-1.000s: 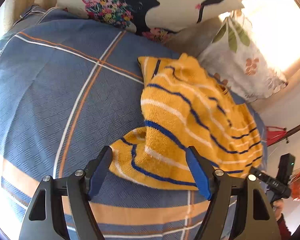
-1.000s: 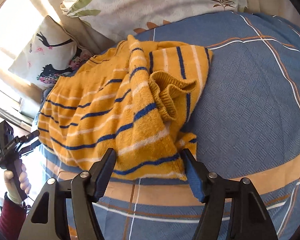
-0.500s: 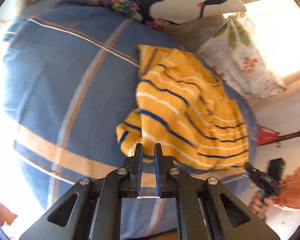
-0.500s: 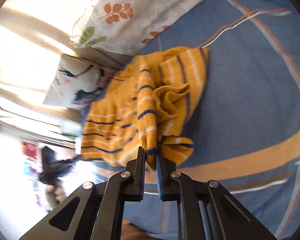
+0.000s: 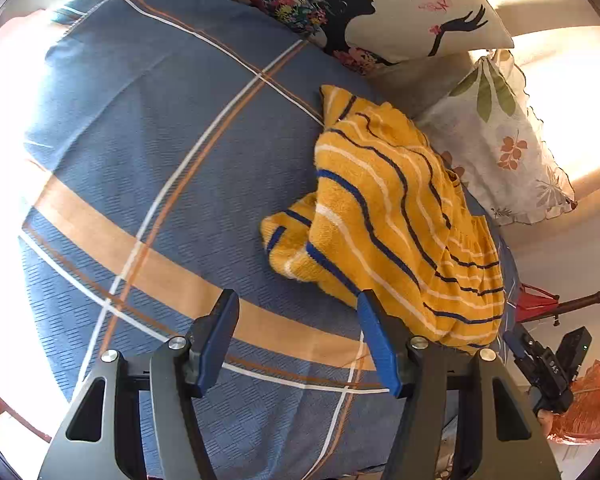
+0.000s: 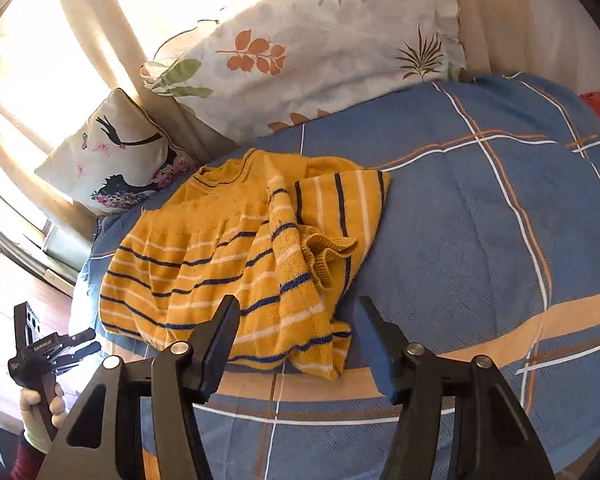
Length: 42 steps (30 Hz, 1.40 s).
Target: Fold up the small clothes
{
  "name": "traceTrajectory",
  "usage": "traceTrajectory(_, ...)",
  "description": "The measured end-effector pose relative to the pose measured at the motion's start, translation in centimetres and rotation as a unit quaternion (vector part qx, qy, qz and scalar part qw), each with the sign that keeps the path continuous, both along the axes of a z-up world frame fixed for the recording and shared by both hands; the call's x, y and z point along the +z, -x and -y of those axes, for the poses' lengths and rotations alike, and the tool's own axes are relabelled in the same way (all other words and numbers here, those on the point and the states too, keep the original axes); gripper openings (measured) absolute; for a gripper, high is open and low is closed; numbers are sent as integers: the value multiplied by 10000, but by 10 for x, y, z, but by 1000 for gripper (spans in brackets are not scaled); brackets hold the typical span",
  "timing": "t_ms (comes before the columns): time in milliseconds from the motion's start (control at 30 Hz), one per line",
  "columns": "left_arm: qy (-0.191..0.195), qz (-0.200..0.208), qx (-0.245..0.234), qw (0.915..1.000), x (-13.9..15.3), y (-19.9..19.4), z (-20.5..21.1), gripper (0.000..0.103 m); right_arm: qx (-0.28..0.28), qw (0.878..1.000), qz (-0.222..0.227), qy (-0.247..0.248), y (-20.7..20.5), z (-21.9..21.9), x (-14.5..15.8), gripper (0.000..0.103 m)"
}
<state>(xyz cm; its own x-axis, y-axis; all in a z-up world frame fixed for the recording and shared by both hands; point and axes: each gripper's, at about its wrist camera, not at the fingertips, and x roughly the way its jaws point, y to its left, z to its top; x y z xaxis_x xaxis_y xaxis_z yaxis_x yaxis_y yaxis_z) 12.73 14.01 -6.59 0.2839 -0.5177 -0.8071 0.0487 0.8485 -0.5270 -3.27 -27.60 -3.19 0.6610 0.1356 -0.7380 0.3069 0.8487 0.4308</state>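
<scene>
A small yellow sweater [image 5: 396,216] with blue and white stripes lies rumpled and partly folded over on a blue plaid bedsheet [image 5: 160,160]. My left gripper [image 5: 296,300] is open and empty, just in front of the sweater's near edge. In the right wrist view the same sweater [image 6: 236,256] lies with a ribbed cuff [image 6: 324,252] turned up on top. My right gripper [image 6: 294,304] is open and empty over the sweater's near hem. Each gripper shows small in the other's view: the right one [image 5: 548,364], the left one [image 6: 48,352].
A cushion with a black silhouette print [image 5: 372,4] and a pillow with a leaf print [image 5: 500,136] lean at the head of the bed, right behind the sweater. The bedsheet [image 6: 480,220] stretches wide on both sides. A red object [image 5: 536,304] stands past the bed's edge.
Both grippers were shut on the sweater's near edge half a second ago. Now both have opened, and the sweater lies released on the bed.
</scene>
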Motion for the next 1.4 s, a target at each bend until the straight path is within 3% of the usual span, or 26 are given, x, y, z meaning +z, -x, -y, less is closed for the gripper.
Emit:
traceTrajectory(133,215,54,-133,9997,-13,-14,13,65,-35,9989,-382,-264,-12,-9,-34,65)
traceTrajectory(267,-58,15,-266,9996,-27,-44,30,69,-145,9962,-638,-577,-28,-12,-60,63)
traceTrajectory(333,-169,-58,-448,9988,-29,-55,39,69,-168,9885,-653,-1357,-32,-5,-66,15)
traceTrajectory(367,-225,-193,-719,9970,-28,-60,45,64,-183,9813,-655,-1799,-33,-1,-68,13)
traceTrajectory(400,-154,-416,-917,9948,-29,-64,49,29,-243,9788,-599,-1944,-32,3,-64,12)
traceTrajectory(433,65,-705,-1080,9916,-29,-68,49,21,-240,9767,-528,-2068,-29,5,-58,11)
traceTrajectory(467,160,-796,-1132,9903,-25,-69,47,21,-255,9744,-447,-2190,-25,7,-51,11)
traceTrajectory(533,-103,-619,-1286,9897,-12,-68,44,21,-371,9732,-386,-2234,-17,10,-41,11)
traceTrajectory(600,-372,-503,-1287,9897,-6,-66,39,21,-551,9804,-704,-1758,-14,9,-39,13)
traceTrajectory(667,-594,-349,-1220,9901,-3,-62,31,21,-836,9848,-1242,-886,-15,4,-38,19)
traceTrajectory(733,-466,-296,-1122,9921,-3,-59,20,21,-1094,9846,-1326,-327,-11,-4,-24,19)
traceTrajectory(800,-34,-326,-961,9948,-4,-56,7,22,-1103,9867,-1194,-54,-15,-17,-2,20)
traceTrajectory(867,213,-296,-796,9962,-4,-58,-1,30,-897,9907,-995,237,-33,-37,21,27)
traceTrajectory(933,450,-197,-666,9966,-4,-61,-4,52,-420,9958,-744,328,-64,-66,39,44)
traceTrajectory(967,519,-181,-633,9965,-6,-62,-1,56,-118,9975,-656,237,-81,-82,42,51)
traceTrajectory(1033,575,-103,-636,9963,-10,-69,2,62,554,9969,-551,-67,-123,-119,42,52)
traceTrajectory(1133,586,-178,-709,9956,-26,-75,12,59,1351,9888,-611,-152,-182,-175,33,52)
traceTrajectory(1167,752,-428,-746,9934,-35,-75,15,50,1593,9849,-678,-54,-203,-195,29,53)
traceTrajectory(1200,950,-648,-775,9903,-43,-72,15,29,1766,9810,-801,48,-222,-212,23,54)
traceTrajectory(1233,1062,-770,-795,9882,-47,-68,17,27,1908,9764,-1001,109,-244,-229,15,54)
traceTrajectory(1300,1085,-628,-777,9891,-47,-61,18,27,2017,9700,-1328,264,-271,-254,1,56)
traceTrajectory(1400,1295,-656,-762,9865,-47,-57,19,27,2156,9582,-1691,819,-299,-281,-16,67)
